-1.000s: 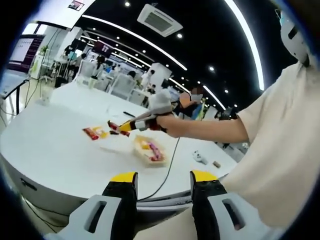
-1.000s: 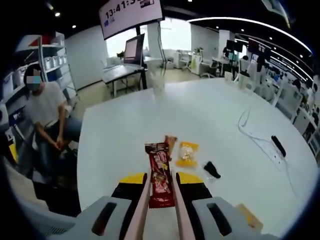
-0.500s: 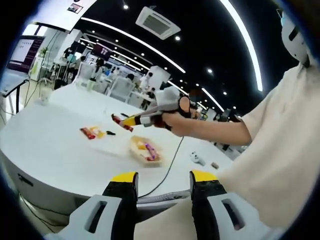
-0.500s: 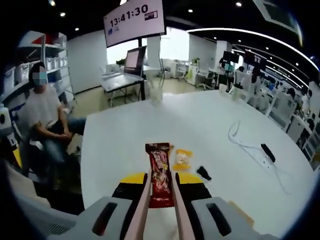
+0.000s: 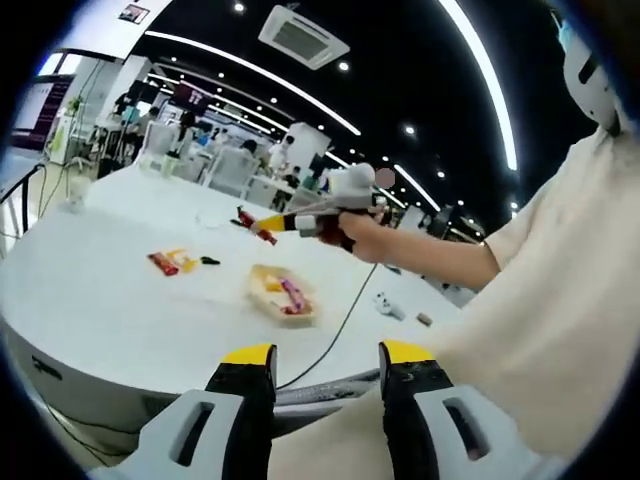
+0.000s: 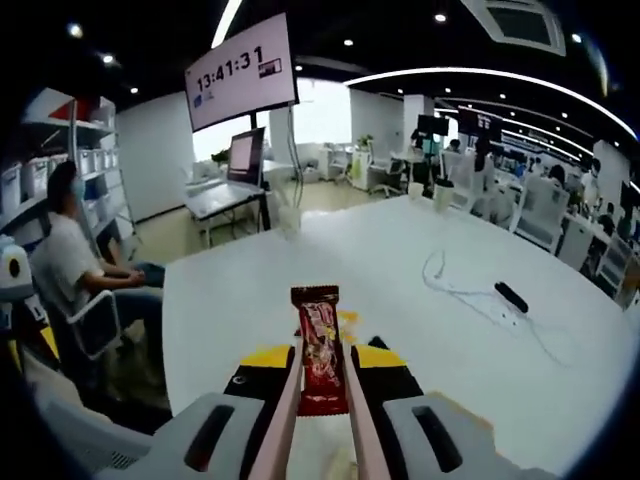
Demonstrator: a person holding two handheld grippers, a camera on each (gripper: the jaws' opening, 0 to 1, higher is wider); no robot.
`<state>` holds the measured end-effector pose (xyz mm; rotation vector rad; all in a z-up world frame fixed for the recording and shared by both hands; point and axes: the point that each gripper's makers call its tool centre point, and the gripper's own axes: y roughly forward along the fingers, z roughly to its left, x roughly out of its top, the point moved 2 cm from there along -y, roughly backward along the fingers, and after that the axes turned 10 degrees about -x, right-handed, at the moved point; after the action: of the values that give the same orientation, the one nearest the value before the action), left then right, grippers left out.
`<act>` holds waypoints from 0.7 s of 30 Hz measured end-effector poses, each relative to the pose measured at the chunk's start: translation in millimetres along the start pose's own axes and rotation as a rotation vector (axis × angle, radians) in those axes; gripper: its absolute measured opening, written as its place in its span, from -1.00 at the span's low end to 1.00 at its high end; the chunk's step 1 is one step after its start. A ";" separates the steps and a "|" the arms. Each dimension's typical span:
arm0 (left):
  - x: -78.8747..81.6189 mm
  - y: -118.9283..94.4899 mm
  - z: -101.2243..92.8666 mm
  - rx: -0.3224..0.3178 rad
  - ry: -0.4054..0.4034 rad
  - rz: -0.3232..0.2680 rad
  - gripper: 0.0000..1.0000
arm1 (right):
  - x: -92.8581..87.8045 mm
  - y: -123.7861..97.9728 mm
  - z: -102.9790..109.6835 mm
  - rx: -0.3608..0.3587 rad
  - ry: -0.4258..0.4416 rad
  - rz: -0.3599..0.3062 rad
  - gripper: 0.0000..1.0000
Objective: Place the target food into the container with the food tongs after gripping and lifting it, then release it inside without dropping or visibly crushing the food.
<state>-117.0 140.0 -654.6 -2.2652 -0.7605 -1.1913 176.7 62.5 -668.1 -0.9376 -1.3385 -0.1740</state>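
A wide white round table (image 5: 120, 300) carries everything, and beyond it lies an open office with desks and chairs. In the right gripper view a hanging screen (image 6: 243, 70) reads 13:41:31, and a person (image 6: 70, 265) sits on a chair at the left. That is the only writing that can be read; the print on the wrappers is too small to make out.

The person holding the tools wears a pale shirt (image 5: 560, 300), and one hand (image 5: 350, 228) reaches out over the table with the right gripper (image 5: 285, 222). In its own view the right gripper (image 6: 322, 372) is clamped around a pair of food tongs (image 6: 288, 420), whose two pale arms run forward between the yellow-tipped jaws. The tongs pinch one red snack bar (image 6: 320, 348), which stands out past the jaw tips, lifted off the table.

In the left gripper view that bar sits at the tip of the raised tool, up and to the left of the container (image 5: 282, 296). The container is one shallow pale tray on the table with what look like two wrapped snacks inside, though they are small. Left of it lie one red packet (image 5: 162, 263), one yellow packet (image 5: 180, 259) and one small dark item (image 5: 207, 261).

The left gripper (image 5: 325, 352) has its jaws spread apart with nothing between them, near the table's near edge.

A thin cable (image 6: 470, 295) and a dark remote-like object (image 6: 511, 296) lie on the far side.
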 end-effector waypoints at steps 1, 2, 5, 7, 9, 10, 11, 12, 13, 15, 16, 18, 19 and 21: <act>0.3 0.7 0.0 0.000 0.002 0.001 -0.20 | 1.5 -3.3 -1.4 -0.001 0.006 -0.006 -0.59; 1.0 3.3 -0.7 -0.003 0.005 0.005 -0.20 | 4.5 -10.2 -2.7 -0.012 0.007 -0.020 -0.59; -0.6 9.8 -3.6 -0.021 0.006 0.026 -0.20 | 7.9 -21.8 -7.1 -0.027 0.027 -0.044 -0.58; -1.7 13.8 -6.1 -0.036 0.014 0.045 -0.20 | 8.1 -30.2 -9.8 -0.039 0.039 -0.056 -0.58; -2.2 18.0 -7.4 -0.047 0.019 0.058 -0.20 | 6.7 -37.4 -12.9 -0.053 0.049 -0.064 -0.58; -2.3 20.1 -8.2 -0.053 0.021 0.064 -0.20 | 5.5 -41.5 -14.7 -0.059 0.053 -0.067 -0.58; -2.4 21.3 -8.6 -0.057 0.023 0.068 -0.20 | 4.8 -44.2 -16.2 -0.064 0.057 -0.070 -0.58; -2.1 22.6 -8.8 -0.061 0.025 0.071 -0.20 | 3.7 -46.7 -17.5 -0.067 0.059 -0.070 -0.58; -2.0 23.3 -8.8 -0.063 0.025 0.073 -0.20 | 2.1 -50.4 -19.8 -0.073 0.058 -0.071 -0.58; -2.1 24.2 -9.3 -0.067 0.026 0.077 -0.20 | -0.6 -55.1 -23.8 -0.083 0.049 -0.068 -0.58; -2.4 24.4 -9.8 -0.070 0.028 0.080 -0.20 | -1.9 -57.4 -25.9 -0.085 0.049 -0.066 -0.58; -3.0 24.6 -10.2 -0.072 0.027 0.082 -0.20 | -4.5 -62.4 -31.9 -0.102 0.038 -0.061 -0.58; -3.5 24.7 -10.4 -0.073 0.026 0.083 -0.20 | -5.6 -64.1 -34.5 -0.110 0.031 -0.059 -0.58; -5.2 24.4 -10.9 -0.073 0.022 0.083 -0.20 | -7.3 -67.8 -40.6 -0.117 0.038 -0.059 -0.58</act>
<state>-109.7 113.9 -657.0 -2.3148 -0.6177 -1.2222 164.1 -10.5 -639.8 -0.9888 -1.3329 -0.3168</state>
